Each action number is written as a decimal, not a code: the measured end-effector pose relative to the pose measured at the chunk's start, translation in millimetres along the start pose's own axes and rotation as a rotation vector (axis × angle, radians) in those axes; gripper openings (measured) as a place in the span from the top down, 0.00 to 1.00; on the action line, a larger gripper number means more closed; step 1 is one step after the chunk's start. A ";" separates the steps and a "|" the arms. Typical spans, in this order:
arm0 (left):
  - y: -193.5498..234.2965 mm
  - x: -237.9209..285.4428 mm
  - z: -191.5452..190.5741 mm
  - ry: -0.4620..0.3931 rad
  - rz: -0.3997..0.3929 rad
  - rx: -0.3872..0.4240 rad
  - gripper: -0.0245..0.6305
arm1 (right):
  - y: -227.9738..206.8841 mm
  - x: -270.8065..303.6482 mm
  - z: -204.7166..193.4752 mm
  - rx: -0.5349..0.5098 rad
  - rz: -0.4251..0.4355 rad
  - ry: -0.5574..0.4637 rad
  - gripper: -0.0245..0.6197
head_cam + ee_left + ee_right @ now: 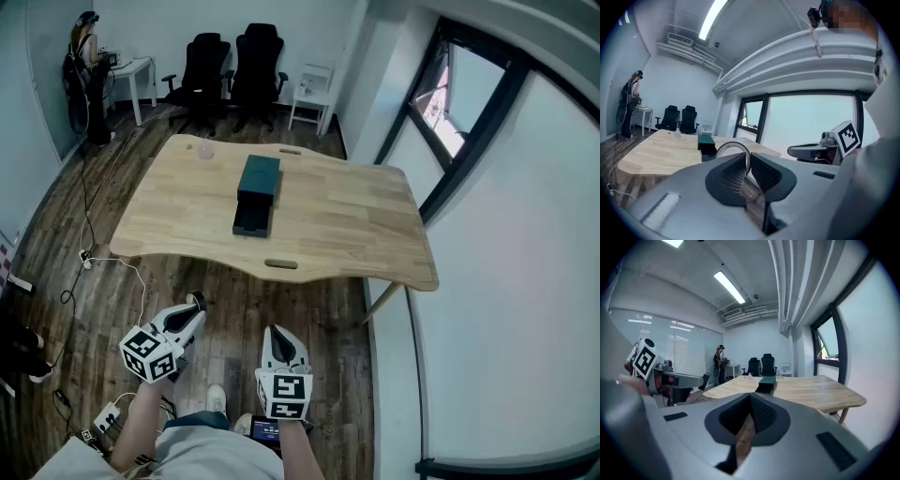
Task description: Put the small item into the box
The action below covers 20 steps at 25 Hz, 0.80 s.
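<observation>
A dark green box (260,177) sits mid-table on the wooden table (356,225), its drawer (251,220) pulled out toward me. A small pale item (205,150) stands near the table's far left edge; it also shows in the left gripper view as a small pale item (677,134). Both grippers hang low over the floor, short of the table's near edge. My left gripper (195,302) is shut, and a thin pale ring (733,145) arcs out of its jaws. My right gripper (275,333) is shut with nothing in it. The box (767,382) lies straight ahead of it.
Two black office chairs (234,70) and a white side table (314,94) stand behind the wooden table. A person (86,66) stands at a white desk far left. Cables and a power strip (89,262) lie on the floor at left. A window wall (450,122) runs along the right.
</observation>
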<state>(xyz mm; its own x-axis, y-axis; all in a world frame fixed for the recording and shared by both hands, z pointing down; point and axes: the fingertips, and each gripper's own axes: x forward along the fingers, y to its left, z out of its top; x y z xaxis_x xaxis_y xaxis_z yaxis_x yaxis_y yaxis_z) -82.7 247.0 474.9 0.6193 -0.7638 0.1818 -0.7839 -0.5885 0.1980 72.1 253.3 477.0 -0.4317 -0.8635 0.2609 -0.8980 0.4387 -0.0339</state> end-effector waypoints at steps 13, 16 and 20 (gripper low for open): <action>5.0 -12.9 3.0 -0.035 0.074 0.015 0.91 | -5.8 -1.0 -8.0 0.032 0.031 0.018 0.95; 14.2 -5.3 4.5 -0.051 0.086 -0.005 0.91 | -13.5 9.3 -9.8 0.029 0.029 0.024 0.95; 34.3 13.1 6.5 -0.060 0.097 -0.018 0.91 | -25.8 33.1 -7.2 0.030 0.034 0.024 0.96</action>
<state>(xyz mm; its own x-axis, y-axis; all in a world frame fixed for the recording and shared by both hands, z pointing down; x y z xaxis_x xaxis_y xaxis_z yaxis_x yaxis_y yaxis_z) -101.8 215.1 477.8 0.5361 -0.8319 0.1434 -0.8390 -0.5062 0.1994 81.5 215.1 493.5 -0.4603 -0.8418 0.2819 -0.8850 0.4599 -0.0719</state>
